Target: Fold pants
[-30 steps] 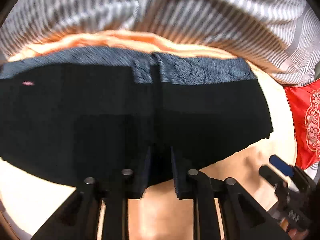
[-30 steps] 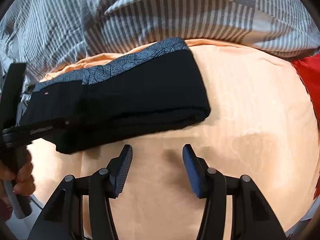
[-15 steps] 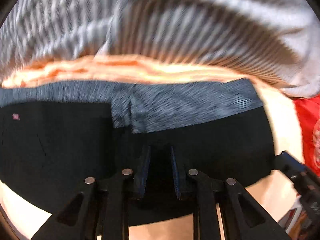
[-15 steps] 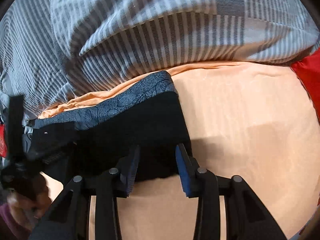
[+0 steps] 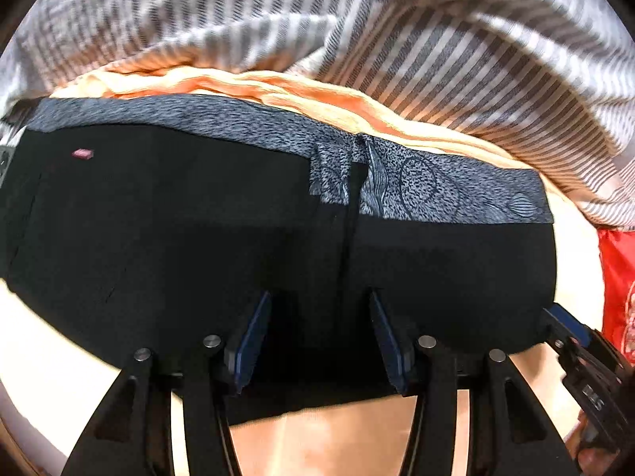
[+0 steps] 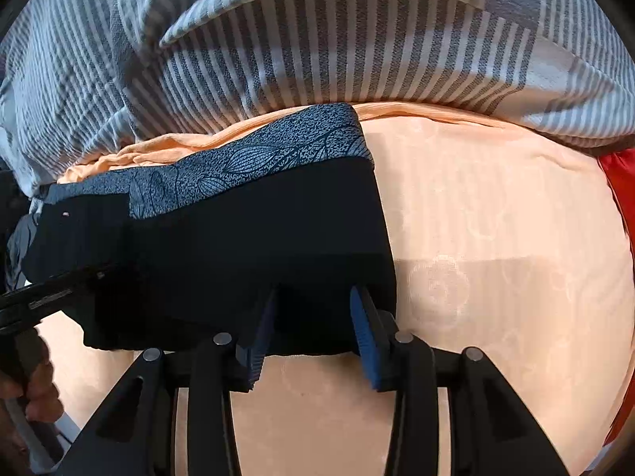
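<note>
- The black pants (image 5: 198,238), folded into a long band with the grey patterned waistband (image 5: 436,186) along the far edge, lie on the peach bedsheet (image 6: 496,238), just in front of the striped duvet (image 6: 317,39).
- My left gripper (image 5: 317,337) has its jaws parted wide astride the near edge at mid-length; I judge it grips nothing.
- My right gripper (image 6: 313,333) straddles the near corner of the right end, jaws likewise apart, nothing pinched.
- Risk: if I close on the top layer only, the stack could peel open when lifted.
- Risk: the sheet sits right under the hem, so a deep bite might catch it and drag it along.
- Risk: uneven lifts from the two grips could skew the fold and misalign the waistband.
</note>
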